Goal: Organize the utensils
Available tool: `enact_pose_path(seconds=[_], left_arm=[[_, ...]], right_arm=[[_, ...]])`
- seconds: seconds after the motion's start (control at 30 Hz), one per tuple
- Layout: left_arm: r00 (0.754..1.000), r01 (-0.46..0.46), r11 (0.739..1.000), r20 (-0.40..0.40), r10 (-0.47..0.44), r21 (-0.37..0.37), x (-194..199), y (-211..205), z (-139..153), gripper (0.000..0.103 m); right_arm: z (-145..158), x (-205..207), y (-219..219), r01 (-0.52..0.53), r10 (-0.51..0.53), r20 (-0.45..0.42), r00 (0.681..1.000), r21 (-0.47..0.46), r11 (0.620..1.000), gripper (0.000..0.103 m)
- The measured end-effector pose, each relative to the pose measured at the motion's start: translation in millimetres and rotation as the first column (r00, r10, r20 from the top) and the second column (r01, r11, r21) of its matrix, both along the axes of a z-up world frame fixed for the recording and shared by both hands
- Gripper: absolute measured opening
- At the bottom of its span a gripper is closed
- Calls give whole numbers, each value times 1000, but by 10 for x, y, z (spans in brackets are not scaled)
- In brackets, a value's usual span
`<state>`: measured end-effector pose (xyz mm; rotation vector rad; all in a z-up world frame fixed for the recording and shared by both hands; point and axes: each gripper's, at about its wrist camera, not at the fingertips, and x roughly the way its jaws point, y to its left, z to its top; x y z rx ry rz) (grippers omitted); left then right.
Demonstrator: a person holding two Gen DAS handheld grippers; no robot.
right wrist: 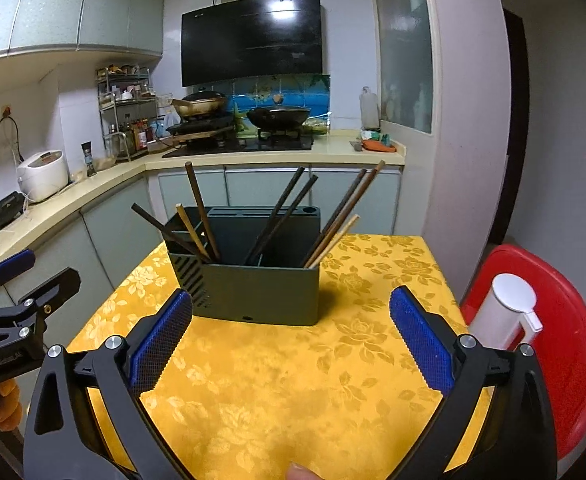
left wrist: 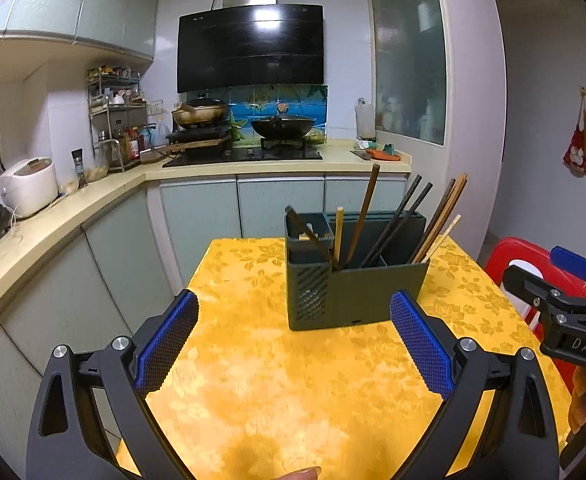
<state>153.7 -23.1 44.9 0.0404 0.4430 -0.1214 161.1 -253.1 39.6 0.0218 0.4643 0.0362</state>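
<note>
Hovering low in frame, left claw and right claw both spread wide, empty. Chopsticks lean scattered in holder, mid-tabletop. Likely best: pinch one stick near its top.

I'm seeing dim, cool indoor light with ceiling glare bouncing off the black range hood, soft shadows on the near yellow tablecloth, heavy fisheye bending and dark vignetted corners throughout.
</note>
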Motion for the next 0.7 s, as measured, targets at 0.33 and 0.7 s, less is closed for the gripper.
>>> enact_pose_path(seconds=[0.33, 0.7], left_arm=[[1000, 5, 1000, -7, -5, 2, -294, 12, -167, 95], [1000, -8, 1000, -12, 8, -13, -400, 22, -276, 95]], right_arm=[[-84, -307, 74, 12, -12, 23, 1000, 4, 1000, 96], [-177, -423, 72, 11, -12, 29, 1000, 27, 1000, 96]])
